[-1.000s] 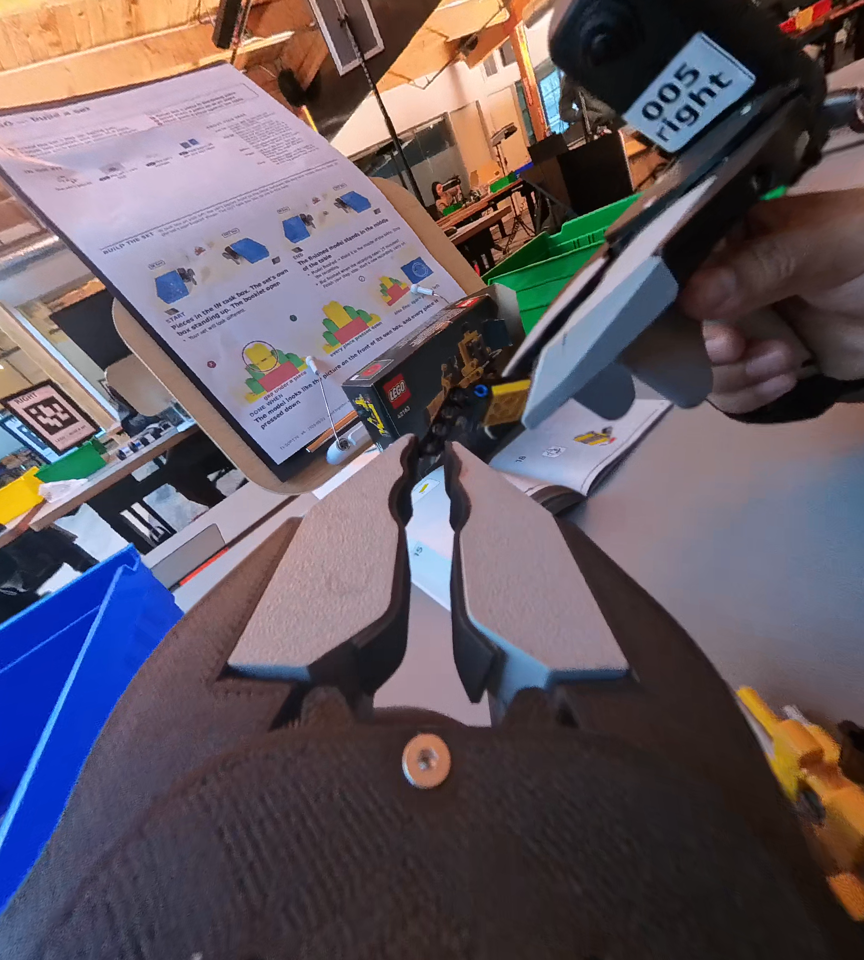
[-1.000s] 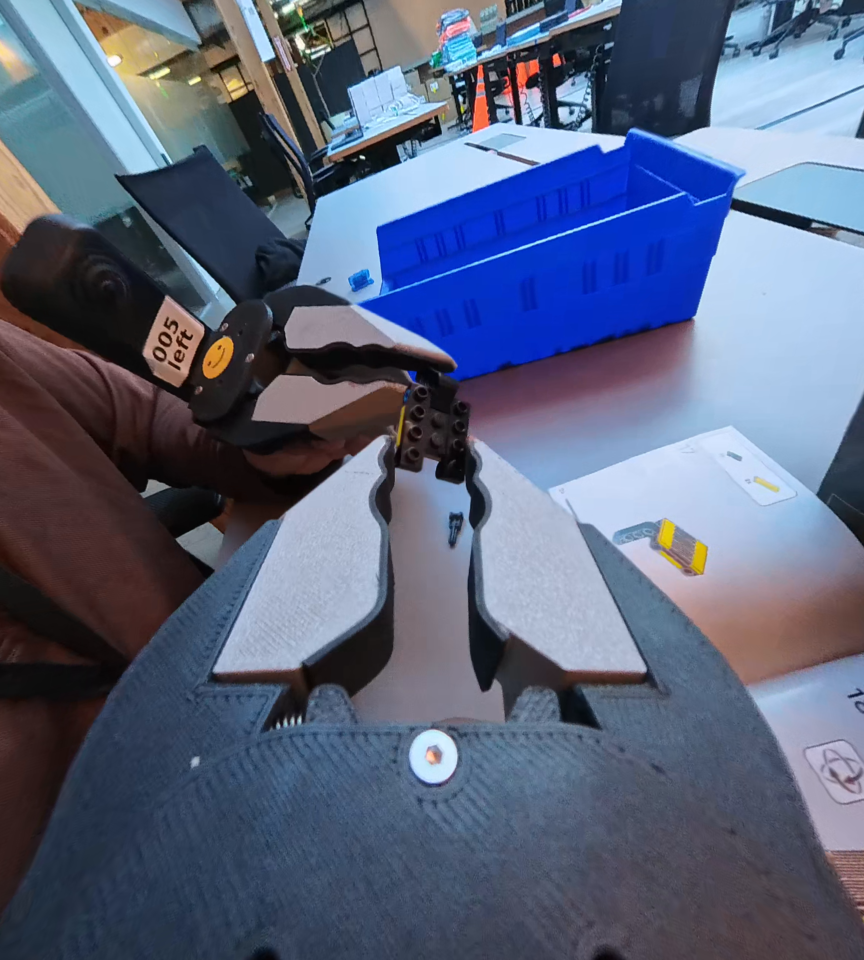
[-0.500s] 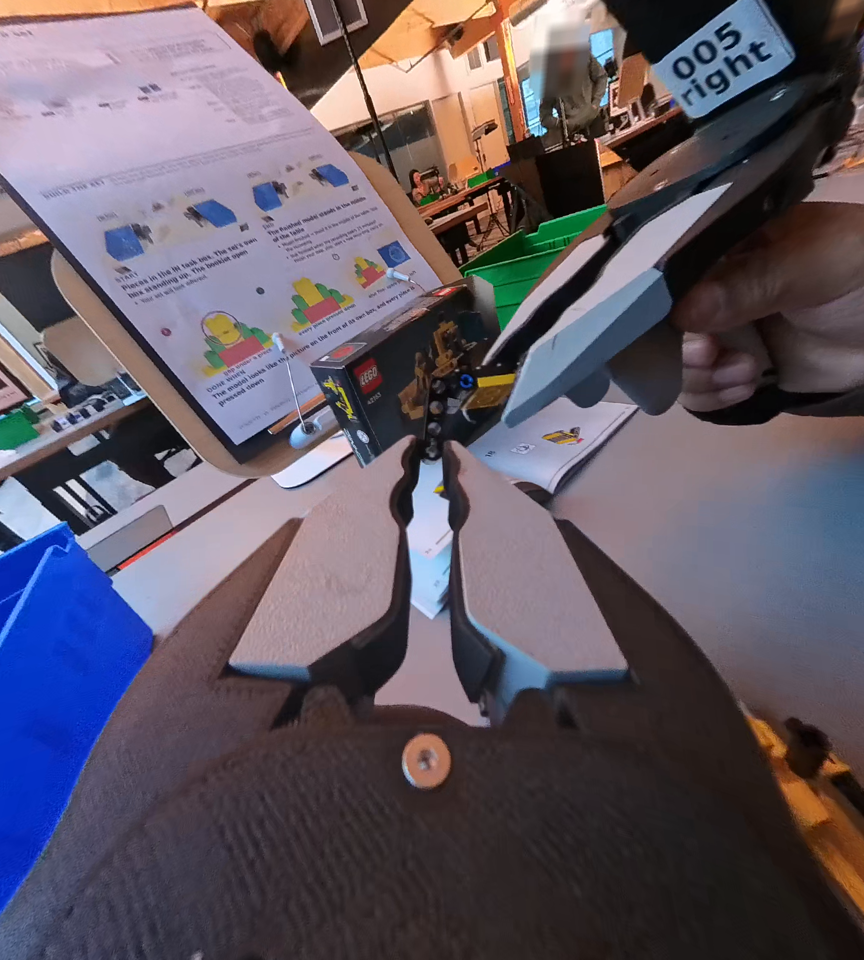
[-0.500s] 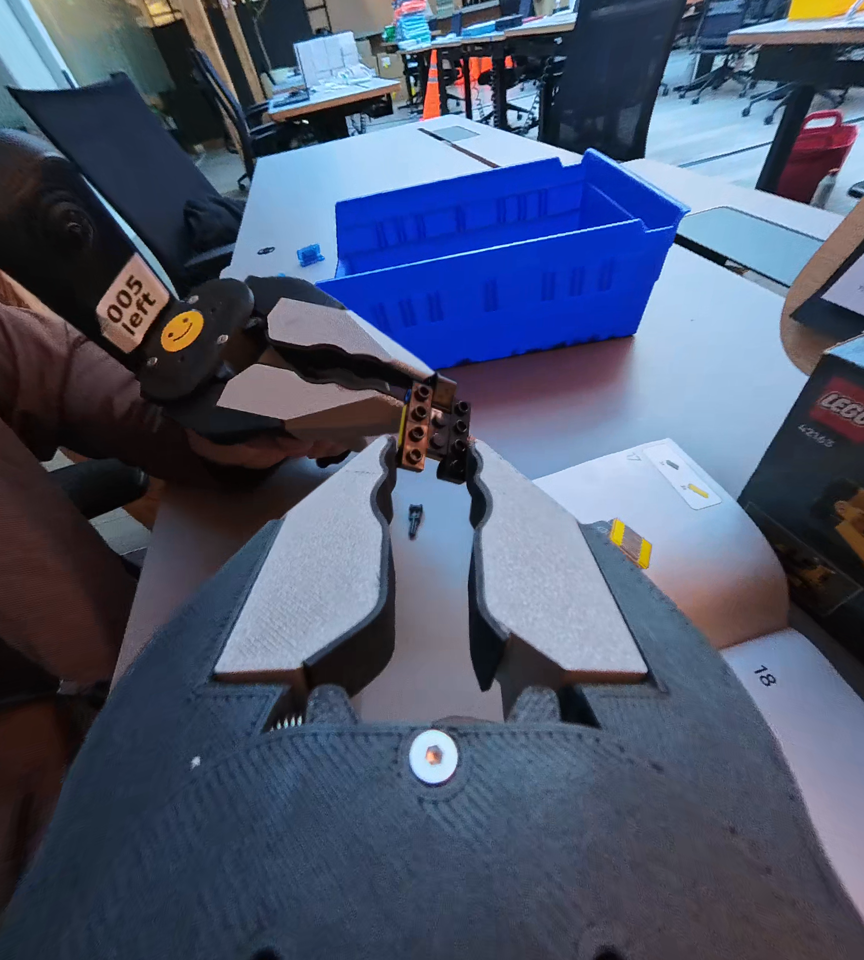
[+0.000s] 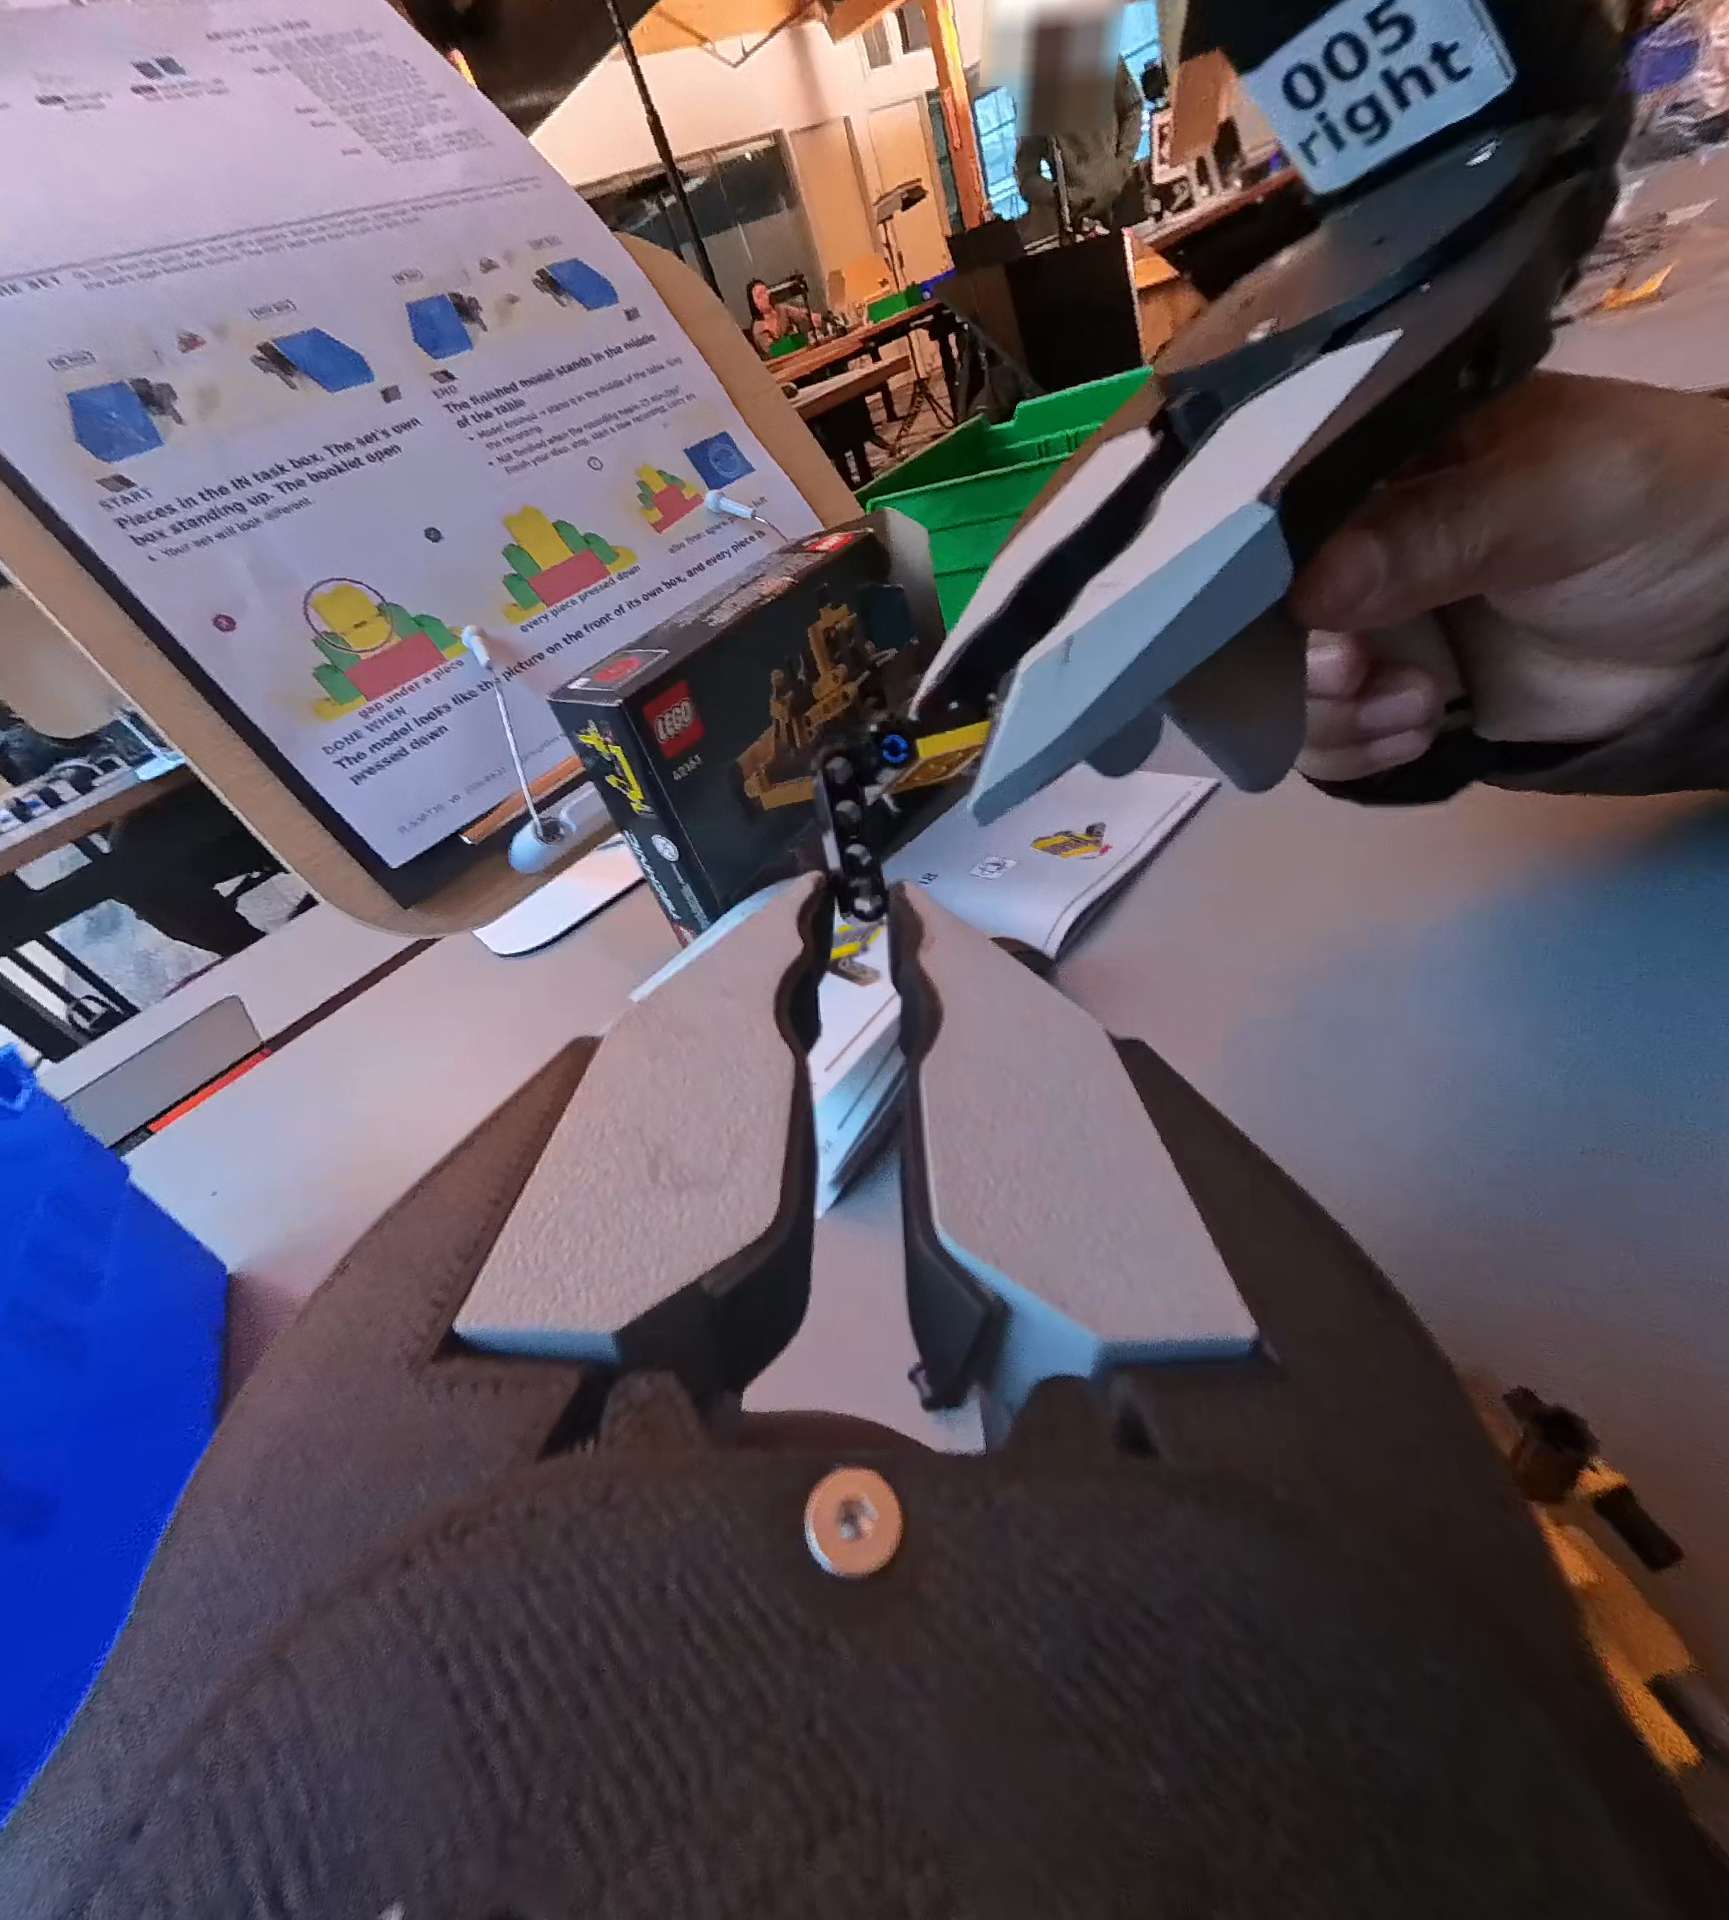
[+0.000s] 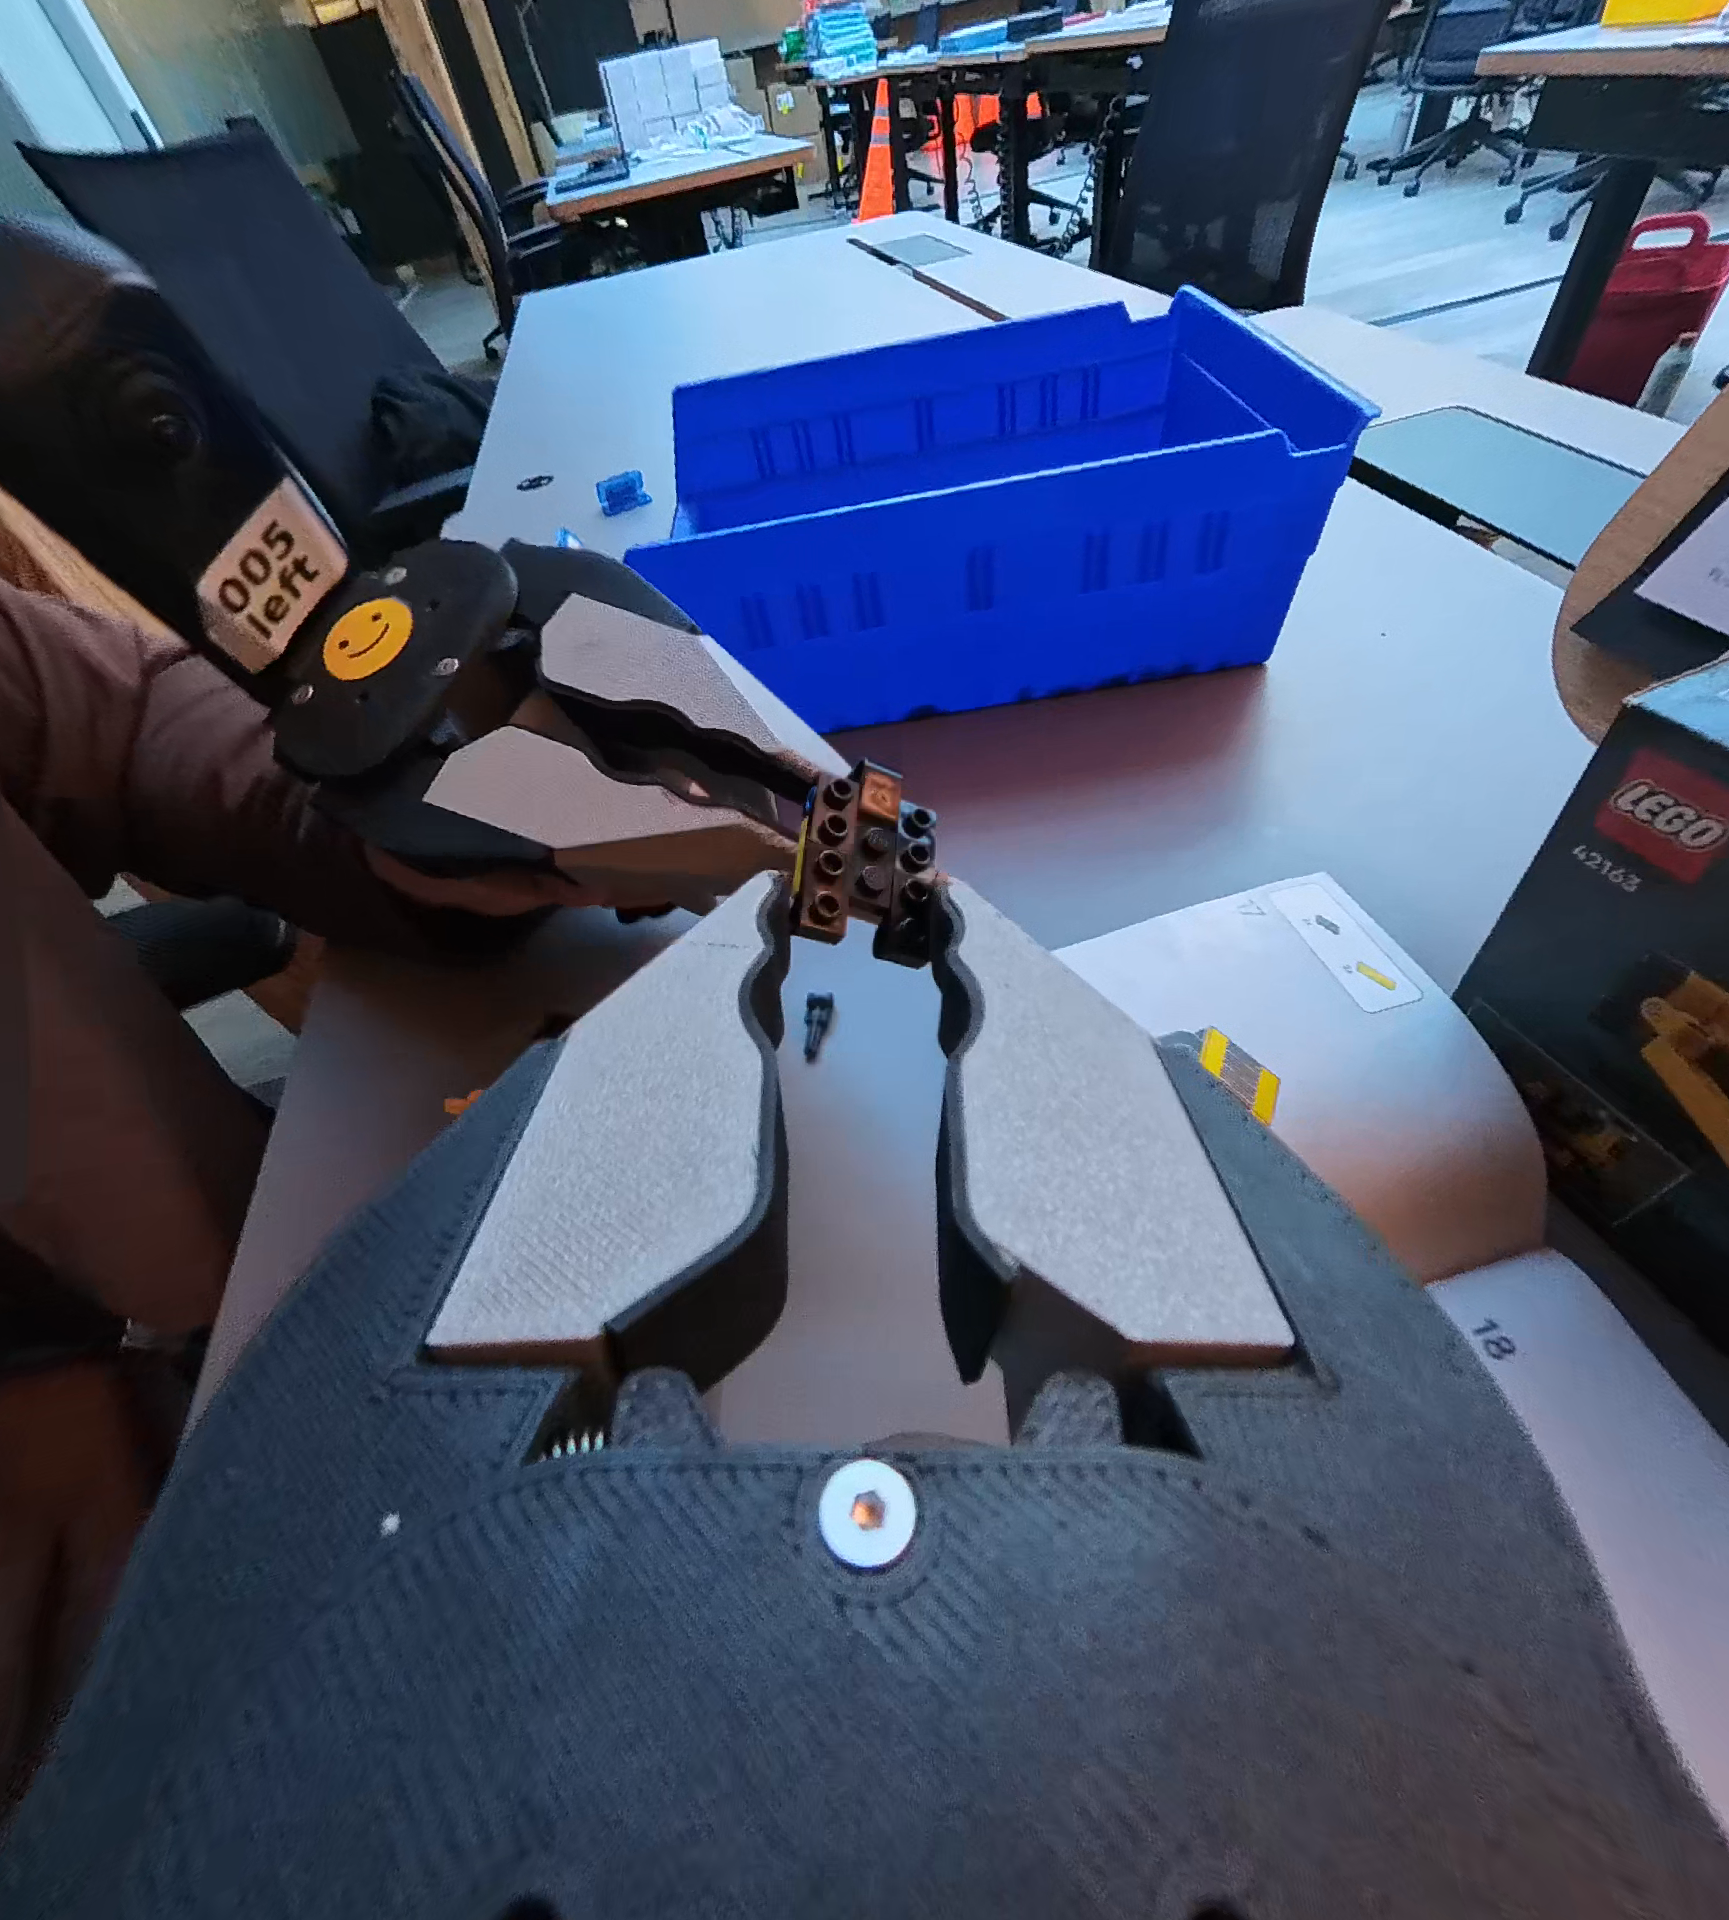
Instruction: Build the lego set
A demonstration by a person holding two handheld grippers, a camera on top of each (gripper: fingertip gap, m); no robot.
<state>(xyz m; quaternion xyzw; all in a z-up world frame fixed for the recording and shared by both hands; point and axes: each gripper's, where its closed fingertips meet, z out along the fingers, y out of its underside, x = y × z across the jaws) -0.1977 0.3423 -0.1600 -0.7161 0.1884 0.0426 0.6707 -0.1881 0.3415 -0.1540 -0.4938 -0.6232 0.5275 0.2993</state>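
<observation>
Lego sub-assembly (image 6: pixel 865 857) — small cluster of black pin-hole beams with a yellow part, held in the air above the counter (image 6: pixel 1255 748), between both tongs.

Left tongs (image 5: pixel 855 914): closed down to a narrow slit, pinching the edge of a black beam that stands up from the tips. In the right wrist view they come in from the left and clamp the cluster's left side. Judged to serve as the vise, steadying the piece.

Right tongs (image 6: pixel 858 904): part-closed, tips bearing on either side of the cluster's lower end; in the left wrist view they grip its yellow end from the right. Likely squeezing or seating a part; which part, cannot tell.

Held off the counter, probably so that both sides stay reachable.

Loose black pin (image 6: pixel 816 1023) lies on the counter below the right tongs, perhaps next to go in.

Open booklet (image 6: pixel 1338 997) beside the set's box (image 6: pixel 1660 997), kept within sight for reference. Blue bin (image 6: pixel 985 582) farther back. Yellow partial build (image 5: pixel 1608 1600) at the left view's lower right, blurred.
</observation>
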